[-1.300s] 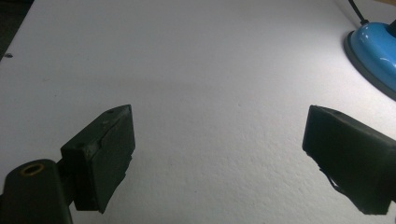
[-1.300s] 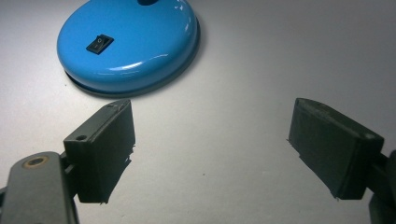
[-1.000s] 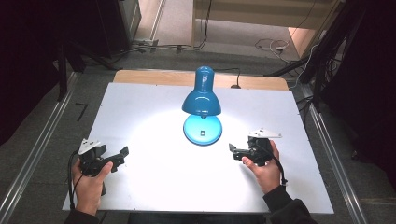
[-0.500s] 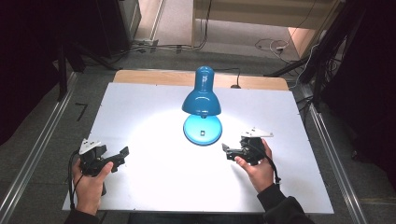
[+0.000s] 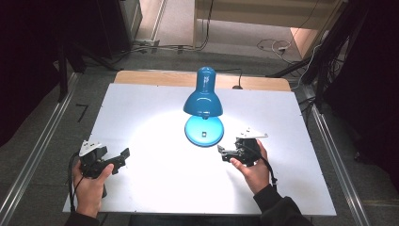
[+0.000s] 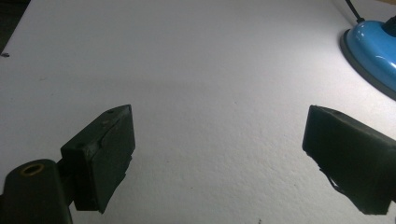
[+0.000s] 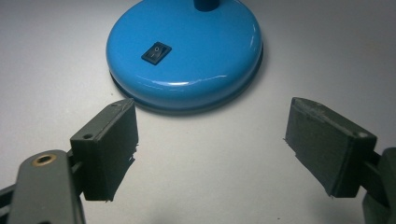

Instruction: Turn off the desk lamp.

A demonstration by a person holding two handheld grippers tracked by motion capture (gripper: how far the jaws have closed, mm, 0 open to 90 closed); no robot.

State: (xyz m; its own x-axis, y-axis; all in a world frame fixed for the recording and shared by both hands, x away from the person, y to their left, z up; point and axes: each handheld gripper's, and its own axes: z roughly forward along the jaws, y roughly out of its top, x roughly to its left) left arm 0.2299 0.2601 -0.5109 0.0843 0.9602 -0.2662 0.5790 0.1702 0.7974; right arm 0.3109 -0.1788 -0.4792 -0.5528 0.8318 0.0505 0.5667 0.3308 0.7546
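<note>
Spreading under both grippers, the white table (image 5: pixel 155 188) carried a bright pool of light around its middle. Ahead of the right gripper (image 5: pixel 225 154) stood the blue lamp (image 5: pixel 203 101), lit, its shade tilted down over its round base (image 7: pixel 187 51). That base sat just beyond the right gripper's tips, near them but apart, and slightly to the left of the gap between its jaws; the black switch (image 7: pixel 156 52) lay on the side of the base facing that gripper. The right gripper's jaws stood wide apart with nothing between them. The left gripper (image 5: pixel 120 159) lay well apart from the lamp, whose base showed far off to its right, and its jaws too were spread wide over bare table, holding nothing.
</note>
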